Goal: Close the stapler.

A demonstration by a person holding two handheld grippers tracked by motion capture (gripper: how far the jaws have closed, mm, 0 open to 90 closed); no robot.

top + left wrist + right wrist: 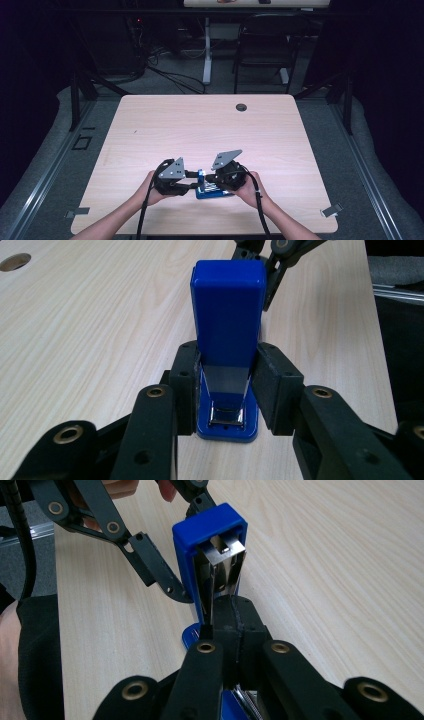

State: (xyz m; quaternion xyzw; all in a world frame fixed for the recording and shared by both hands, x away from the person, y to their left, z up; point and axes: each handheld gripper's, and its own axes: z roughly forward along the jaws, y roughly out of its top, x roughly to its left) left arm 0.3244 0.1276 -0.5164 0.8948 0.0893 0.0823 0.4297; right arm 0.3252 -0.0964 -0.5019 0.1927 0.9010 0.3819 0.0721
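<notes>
- Blue stapler (228, 315): we find it on the wooden table (200, 125), near the edge on the person's side, its top arm swung up and open, the metal staple channel (222, 567) exposed.
- Left gripper (227, 385): we note its pads clamped on the stapler, one against each flank near the hinge end, above the stapler's base.
- Right gripper (235, 625): its jaws are pressed fully together, pads meeting just beside the staple channel; whether anything is pinched between them we cannot tell.
- Hands: the left hand (150, 187) and right hand (250, 187) flank the stapler, each holding its gripper.
- Beyond the stapler, at the table's far edge, we record a round cable hole (241, 107).
</notes>
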